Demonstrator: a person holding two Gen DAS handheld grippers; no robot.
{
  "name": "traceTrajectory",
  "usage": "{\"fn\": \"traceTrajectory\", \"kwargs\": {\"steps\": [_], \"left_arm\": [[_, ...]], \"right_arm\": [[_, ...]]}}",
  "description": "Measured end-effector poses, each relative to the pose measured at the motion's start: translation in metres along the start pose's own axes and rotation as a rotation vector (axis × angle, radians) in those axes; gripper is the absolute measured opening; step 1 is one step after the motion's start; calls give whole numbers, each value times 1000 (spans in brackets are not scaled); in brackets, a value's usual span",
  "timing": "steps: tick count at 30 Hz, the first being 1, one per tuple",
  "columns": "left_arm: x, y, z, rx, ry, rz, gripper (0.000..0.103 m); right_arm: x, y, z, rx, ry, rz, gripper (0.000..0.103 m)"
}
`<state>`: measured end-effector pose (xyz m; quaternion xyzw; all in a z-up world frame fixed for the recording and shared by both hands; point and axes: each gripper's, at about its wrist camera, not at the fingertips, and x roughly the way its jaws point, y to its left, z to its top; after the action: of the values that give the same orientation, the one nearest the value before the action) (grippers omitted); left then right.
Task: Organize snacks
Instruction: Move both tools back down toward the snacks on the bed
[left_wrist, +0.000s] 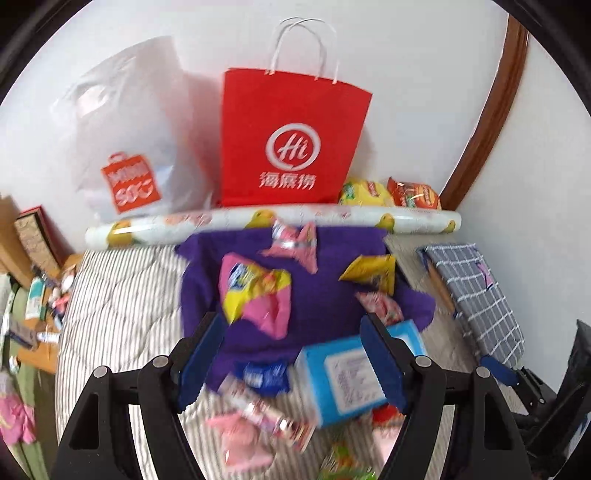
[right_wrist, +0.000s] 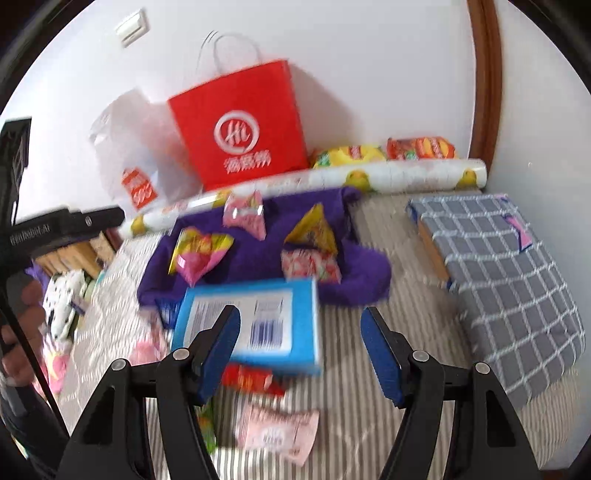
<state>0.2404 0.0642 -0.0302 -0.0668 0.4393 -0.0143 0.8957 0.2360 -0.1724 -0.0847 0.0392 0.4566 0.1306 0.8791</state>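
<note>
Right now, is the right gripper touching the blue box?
Cannot tell. In the right wrist view one finger of the right gripper overlaps the blue box; blur hides any gap.

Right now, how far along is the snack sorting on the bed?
Hardly begun, by the look of it. Two packets, yellow packet and orange packet, sit behind the roll beside the red bag. Nothing is in hand: the left gripper and right gripper are both open. The blue box, the packets on the purple cloth and those on the bedding remain scattered.
</note>
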Motion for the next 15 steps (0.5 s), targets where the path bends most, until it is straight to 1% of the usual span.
{"fn": "traceTrajectory", "kwargs": {"steps": [5, 7, 8, 9, 12, 15], "left_arm": [[-10, 19, -32, -27, 11, 23, 75], [-12, 25, -43, -31, 11, 33, 75], [-13, 28, -49, -34, 7, 40, 75], [-14, 31, -55, -38, 5, 44, 75], [-12, 41, -71, -54, 23, 42, 75], [-9, 52, -86, -62, 36, 50, 75]], "right_arm": [[10, 13, -38, -15, 41, 47, 68], [17, 20, -50, -26, 53, 58, 65], [22, 24, -55, -34, 59, 59, 60], [26, 28, -59, -39, 70, 58, 57], [40, 36, -65, -45, 88, 74, 56], [51, 40, -67, -36, 99, 62, 56]]}}
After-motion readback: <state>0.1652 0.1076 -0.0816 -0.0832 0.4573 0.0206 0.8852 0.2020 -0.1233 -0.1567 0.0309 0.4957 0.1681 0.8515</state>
